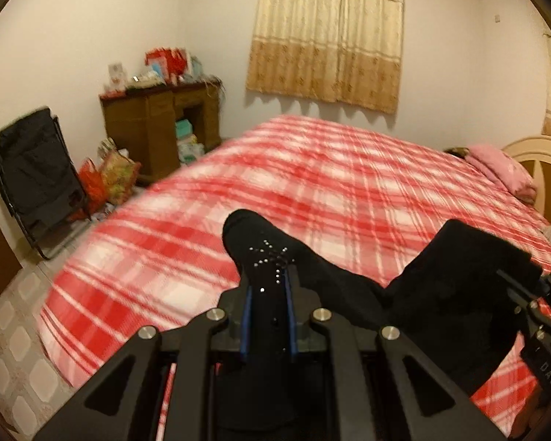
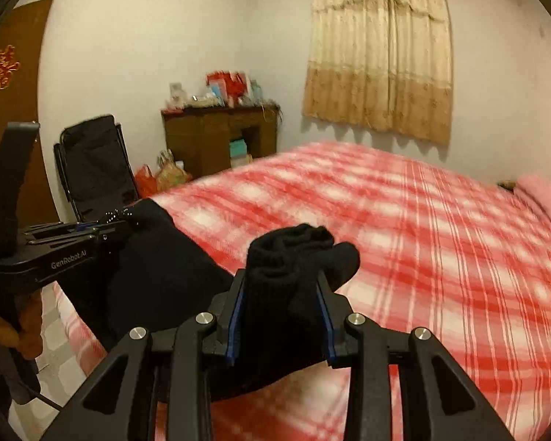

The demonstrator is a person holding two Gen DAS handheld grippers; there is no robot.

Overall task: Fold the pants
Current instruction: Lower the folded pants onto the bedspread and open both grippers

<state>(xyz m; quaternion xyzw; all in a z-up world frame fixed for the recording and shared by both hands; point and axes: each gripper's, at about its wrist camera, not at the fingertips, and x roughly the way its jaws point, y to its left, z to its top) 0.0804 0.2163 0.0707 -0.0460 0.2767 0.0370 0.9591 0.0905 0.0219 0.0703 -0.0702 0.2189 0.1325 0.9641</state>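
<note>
I'm holding the black pants (image 1: 349, 286) above the near edge of the bed (image 1: 349, 183), left gripper (image 1: 270, 279) and right gripper (image 2: 281, 286) both clamping bunched fabric, risking it slipping out or landing twisted.

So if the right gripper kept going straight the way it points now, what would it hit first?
Probably the plaid bedspread. The right gripper, shut on black pants, points slightly downward across the bed, and nothing else shows ahead; depth is uncertain.

Beyond my tool lay a bed (image 1: 349, 183) with red plaid cover, a pink pillow (image 1: 503, 169) by its headboard (image 1: 532, 154), a cluttered brown cabinet (image 2: 216, 136), a black folding chair (image 2: 95, 169), bags (image 1: 106, 178) beside it, a beige curtain (image 2: 380, 58)
</note>
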